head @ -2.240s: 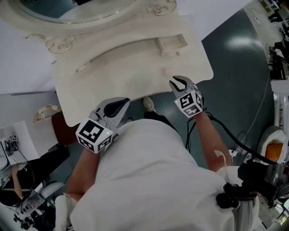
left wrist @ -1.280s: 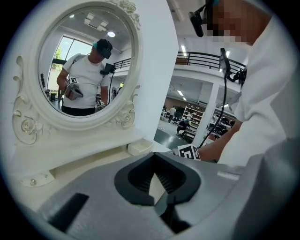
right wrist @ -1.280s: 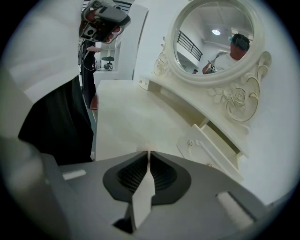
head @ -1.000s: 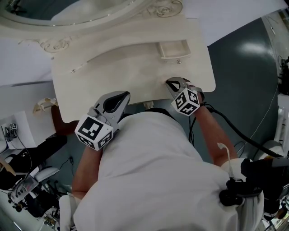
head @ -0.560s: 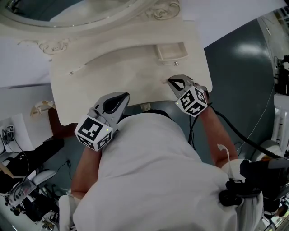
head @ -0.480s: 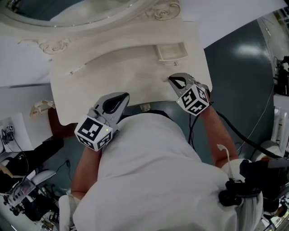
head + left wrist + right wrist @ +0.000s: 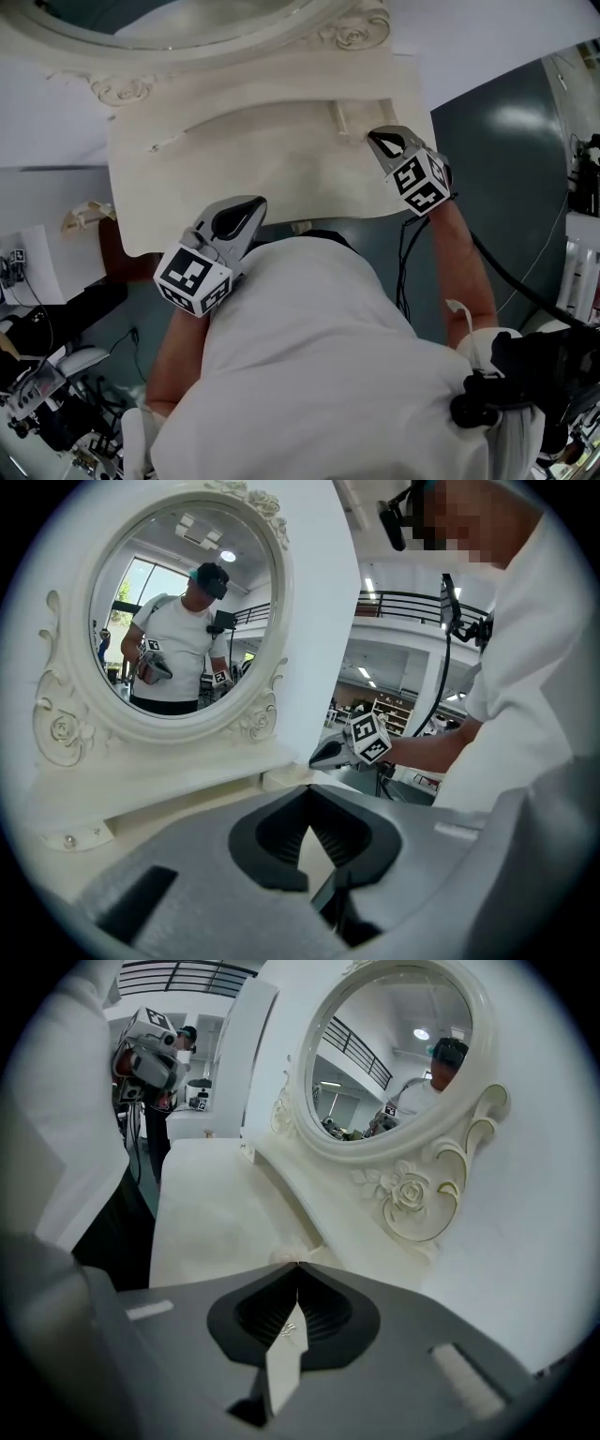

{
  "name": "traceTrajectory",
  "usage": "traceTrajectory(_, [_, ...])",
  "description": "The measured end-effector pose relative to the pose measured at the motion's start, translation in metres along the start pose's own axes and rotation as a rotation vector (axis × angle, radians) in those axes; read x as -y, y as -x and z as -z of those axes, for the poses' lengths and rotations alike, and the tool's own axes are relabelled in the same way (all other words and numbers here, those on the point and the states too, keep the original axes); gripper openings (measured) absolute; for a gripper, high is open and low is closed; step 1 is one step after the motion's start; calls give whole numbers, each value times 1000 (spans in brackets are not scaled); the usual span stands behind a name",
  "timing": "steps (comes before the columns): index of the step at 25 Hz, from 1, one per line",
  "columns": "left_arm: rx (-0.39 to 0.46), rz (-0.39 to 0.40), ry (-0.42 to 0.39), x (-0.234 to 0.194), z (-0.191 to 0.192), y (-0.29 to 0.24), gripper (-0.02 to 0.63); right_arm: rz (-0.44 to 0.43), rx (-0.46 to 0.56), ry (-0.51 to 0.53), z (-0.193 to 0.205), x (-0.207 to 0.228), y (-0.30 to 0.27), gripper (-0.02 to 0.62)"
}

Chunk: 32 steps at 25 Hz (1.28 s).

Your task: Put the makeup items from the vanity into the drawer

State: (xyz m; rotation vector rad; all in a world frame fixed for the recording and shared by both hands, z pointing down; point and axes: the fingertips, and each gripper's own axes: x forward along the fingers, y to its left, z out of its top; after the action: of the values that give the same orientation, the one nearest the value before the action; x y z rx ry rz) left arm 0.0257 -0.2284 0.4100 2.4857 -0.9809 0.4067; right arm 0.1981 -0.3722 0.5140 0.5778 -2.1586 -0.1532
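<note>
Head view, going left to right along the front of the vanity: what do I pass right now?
Left gripper → drawer → right gripper, its tips right by the drawer's front.

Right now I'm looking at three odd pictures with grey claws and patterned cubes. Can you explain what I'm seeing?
A person holds a two-jaw gripper in each hand; the patterned cubes are part of the grippers. The top-down picture comes from a camera on the person's head. The other two come from cameras riding on the grippers, each looking along its own jaws. The surface is a white vanity top under an oval mirror; no loose items show on it. The left gripper hovers at the vanity's front edge, jaws together, holding nothing. The right gripper, jaws also together, has its tip at the small drawer.
</note>
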Motion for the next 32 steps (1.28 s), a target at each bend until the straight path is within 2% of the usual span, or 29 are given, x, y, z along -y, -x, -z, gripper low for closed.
traceTrajectory(10, [4, -45, 18, -15, -2, 5, 0, 7, -63, 20, 18, 37, -35, 3])
traceTrajectory(24, [-9, -96, 37, -26, 0, 11, 0, -78, -167, 45, 52, 42, -87, 3])
traceTrajectory(32, [-14, -105, 50, -24, 3, 12, 0, -112, -183, 34, 56, 43, -99, 5])
